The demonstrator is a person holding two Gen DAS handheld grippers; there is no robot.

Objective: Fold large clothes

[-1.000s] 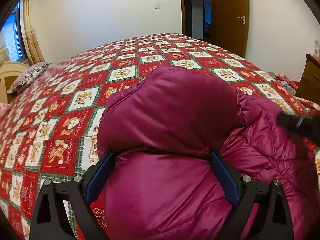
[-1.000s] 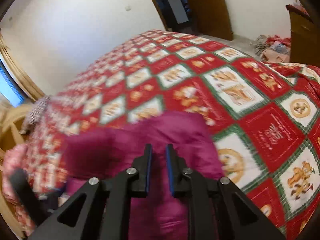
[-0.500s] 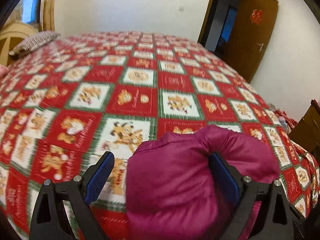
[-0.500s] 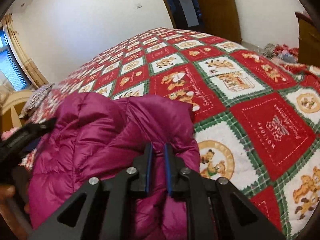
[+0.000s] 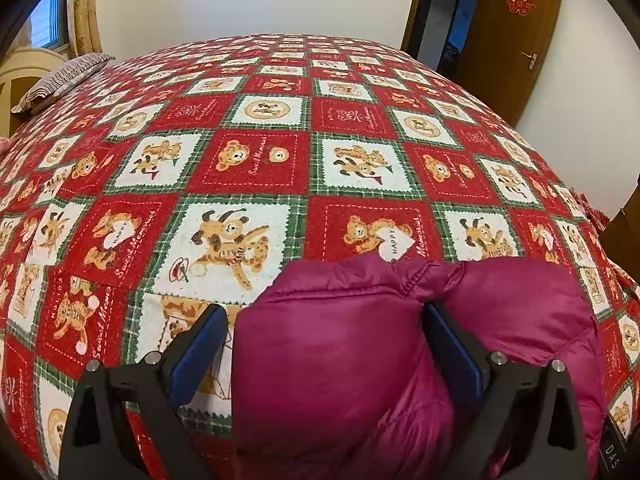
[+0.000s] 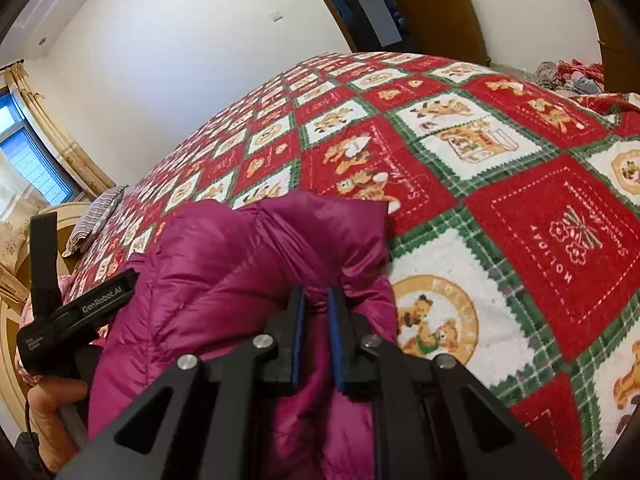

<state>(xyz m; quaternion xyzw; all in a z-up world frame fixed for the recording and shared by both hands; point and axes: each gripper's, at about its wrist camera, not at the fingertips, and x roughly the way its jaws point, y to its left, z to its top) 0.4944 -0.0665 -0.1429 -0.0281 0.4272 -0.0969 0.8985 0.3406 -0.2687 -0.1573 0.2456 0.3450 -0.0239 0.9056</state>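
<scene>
A magenta puffer jacket [image 5: 352, 360] lies bunched at the near edge of the bed; it also shows in the right wrist view [image 6: 240, 264]. My left gripper [image 5: 322, 320] stands wide open, with a thick fold of the jacket between its blue pads; the left pad is clear of the fabric. My right gripper [image 6: 317, 300] is shut on a pinch of the jacket's fabric. The left gripper's body [image 6: 76, 312] shows at the left of the right wrist view, held by a hand.
The red, white and green teddy-bear quilt [image 5: 280, 152] covers the whole bed. A striped pillow [image 5: 60, 80] lies at the far left by the headboard. A brown door [image 5: 516, 36] stands open at the back right. Clothes lie on the floor [image 6: 568, 76].
Both grippers have carried the jacket forward over the quilt. The bunched bulk that filled the left view has dropped low, and more quilt shows. The right gripper stays shut on fabric.
</scene>
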